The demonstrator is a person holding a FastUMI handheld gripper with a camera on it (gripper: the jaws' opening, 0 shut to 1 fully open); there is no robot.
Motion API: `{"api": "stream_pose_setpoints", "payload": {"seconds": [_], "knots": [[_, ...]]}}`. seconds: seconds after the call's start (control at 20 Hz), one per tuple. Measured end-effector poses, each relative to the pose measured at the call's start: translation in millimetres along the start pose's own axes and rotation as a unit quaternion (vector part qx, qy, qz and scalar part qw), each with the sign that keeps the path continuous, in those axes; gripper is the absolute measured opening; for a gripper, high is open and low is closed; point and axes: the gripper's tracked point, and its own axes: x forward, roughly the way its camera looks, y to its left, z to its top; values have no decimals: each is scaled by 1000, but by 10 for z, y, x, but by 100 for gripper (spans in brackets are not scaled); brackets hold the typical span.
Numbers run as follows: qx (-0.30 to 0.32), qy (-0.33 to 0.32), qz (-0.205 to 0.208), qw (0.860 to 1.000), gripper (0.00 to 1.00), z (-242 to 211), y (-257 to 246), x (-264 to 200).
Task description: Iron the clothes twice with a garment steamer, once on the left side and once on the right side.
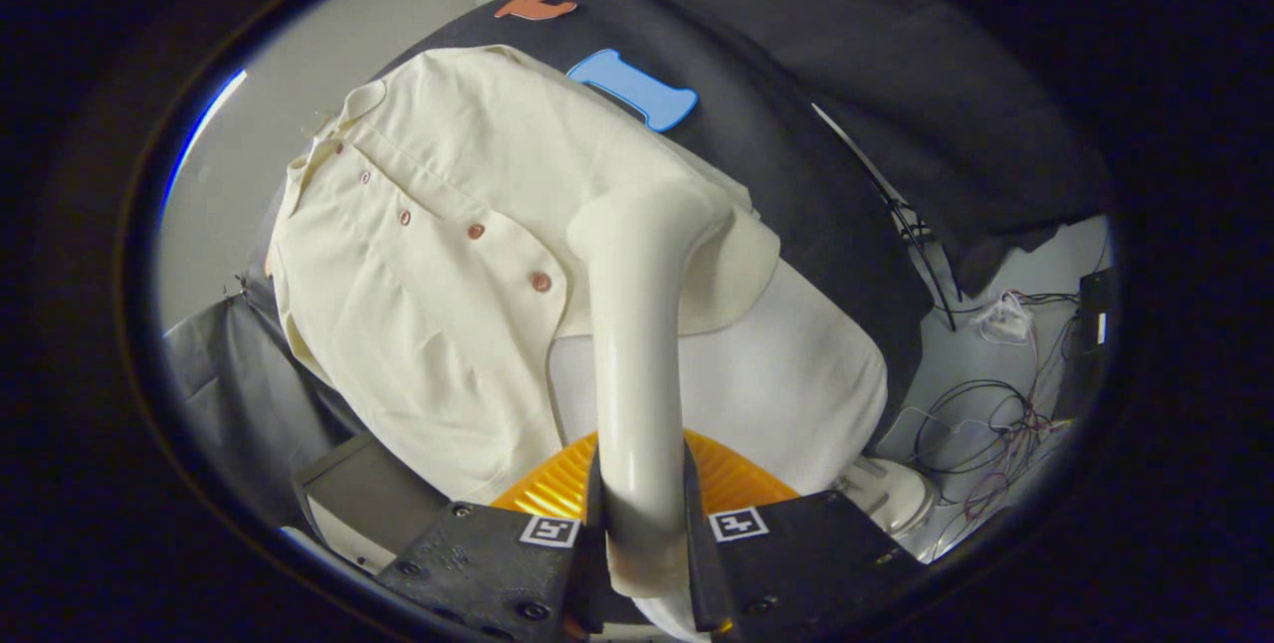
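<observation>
A cream garment steamer (637, 364), a smooth tube with a bent head, stands clamped between the gripper (642, 524) fingers. Its head presses against a cream button-front shirt (428, 255) with reddish-brown buttons, near the lowest button, the shirt hanging slantwise and lightly creased.

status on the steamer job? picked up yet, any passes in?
Done: the gripper is shut on the steamer, jaws pressing its handle from both sides. In hand: the steamer head sits at the hem of the cream button-up shirt, on the side beyond the button row from the collar view. Left: can't tell from one frame whether either pass is finished; wrinkles still show on the panel across the buttons.
</observation>
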Motion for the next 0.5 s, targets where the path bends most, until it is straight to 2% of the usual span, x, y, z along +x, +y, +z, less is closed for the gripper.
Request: {"api": "stream_pose_setpoints", "payload": {"seconds": [0.15,0.3,0.5], "knots": [[25,3,1,1000,33,-135,59,-208],[71,4,33,997,33,-254,290,-520],[43,2,41,998,33,-351,628,-903]]}}
